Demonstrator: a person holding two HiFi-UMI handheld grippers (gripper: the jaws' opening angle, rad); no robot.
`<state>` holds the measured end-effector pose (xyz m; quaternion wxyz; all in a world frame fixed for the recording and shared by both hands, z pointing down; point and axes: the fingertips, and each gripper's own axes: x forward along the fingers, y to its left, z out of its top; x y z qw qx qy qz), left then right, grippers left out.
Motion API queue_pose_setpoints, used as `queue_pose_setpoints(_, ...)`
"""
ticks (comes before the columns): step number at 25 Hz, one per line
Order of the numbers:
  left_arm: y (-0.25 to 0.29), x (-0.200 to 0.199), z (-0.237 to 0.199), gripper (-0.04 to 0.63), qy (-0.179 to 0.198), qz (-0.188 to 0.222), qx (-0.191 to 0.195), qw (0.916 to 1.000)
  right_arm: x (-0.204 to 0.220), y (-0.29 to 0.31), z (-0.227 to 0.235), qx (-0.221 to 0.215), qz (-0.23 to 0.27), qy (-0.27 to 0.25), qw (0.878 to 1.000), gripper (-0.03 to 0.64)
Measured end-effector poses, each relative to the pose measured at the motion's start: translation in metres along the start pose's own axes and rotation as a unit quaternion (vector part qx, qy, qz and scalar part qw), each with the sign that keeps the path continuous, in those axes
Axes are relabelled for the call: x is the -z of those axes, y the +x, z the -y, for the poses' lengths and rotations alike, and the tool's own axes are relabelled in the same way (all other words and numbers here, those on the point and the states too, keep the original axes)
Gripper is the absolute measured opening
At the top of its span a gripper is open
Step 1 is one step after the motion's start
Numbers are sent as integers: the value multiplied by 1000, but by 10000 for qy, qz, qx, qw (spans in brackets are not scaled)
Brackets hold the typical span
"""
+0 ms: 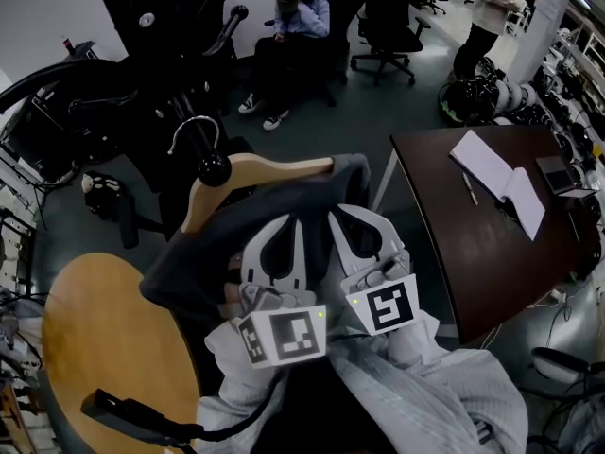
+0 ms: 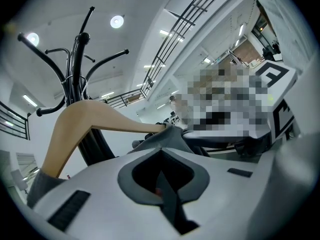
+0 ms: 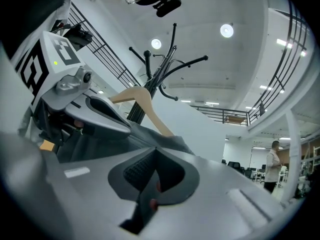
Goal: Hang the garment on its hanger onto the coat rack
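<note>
A wooden hanger (image 1: pixel 257 172) carries a dark grey garment (image 1: pixel 203 258) and is held up against the black coat rack (image 1: pixel 214 168). Its metal hook (image 1: pixel 193 129) sits just behind a ball-ended rack arm; whether it rests on the arm I cannot tell. My left gripper (image 1: pixel 286 221) and right gripper (image 1: pixel 342 214) stand side by side, both shut on the garment's fabric at the hanger's right shoulder. From the left gripper (image 2: pixel 163 150) I look up at the hanger (image 2: pixel 82 119) and rack (image 2: pixel 79 49). Past the right gripper (image 3: pixel 157 149) the hanger (image 3: pixel 141 98) and rack (image 3: pixel 166 59) show too.
A round wooden table (image 1: pixel 90 343) lies at lower left with a black cabled device (image 1: pixel 132 412) over its edge. A dark desk (image 1: pixel 473 244) with an open notebook (image 1: pixel 498 178) is to the right. A seated person (image 1: pixel 295 15), office chairs (image 1: pixel 388 26) and a standing person (image 1: pixel 487 8) are beyond.
</note>
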<state>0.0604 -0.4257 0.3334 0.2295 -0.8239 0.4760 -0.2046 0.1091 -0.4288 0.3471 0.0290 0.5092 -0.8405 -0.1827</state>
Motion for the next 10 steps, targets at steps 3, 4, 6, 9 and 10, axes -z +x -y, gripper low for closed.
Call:
queue_pose_setpoints(3,6,-2,2,5,5,-34,7,10000,0,3,4,-70,12,-38,10000,0)
queue_pose_setpoints(4,7,-2,2,5,11,-35,16,10000,0,4,4,-96,16,-66,9999,0)
queue_pose_setpoints(6,9,-1,1,5,31,-28,55,10000,0,7,2,-113,25,-78,9999,0)
queue_pose_setpoints(9,9,3,-1,5,66,-7,142,9999,1,10,-3,-63,6,-77,10000,0)
queue_pose_setpoints(10,9,5,-2,5,79,0,172,9998,2,11,-4,-41,-4,-71,10000,0)
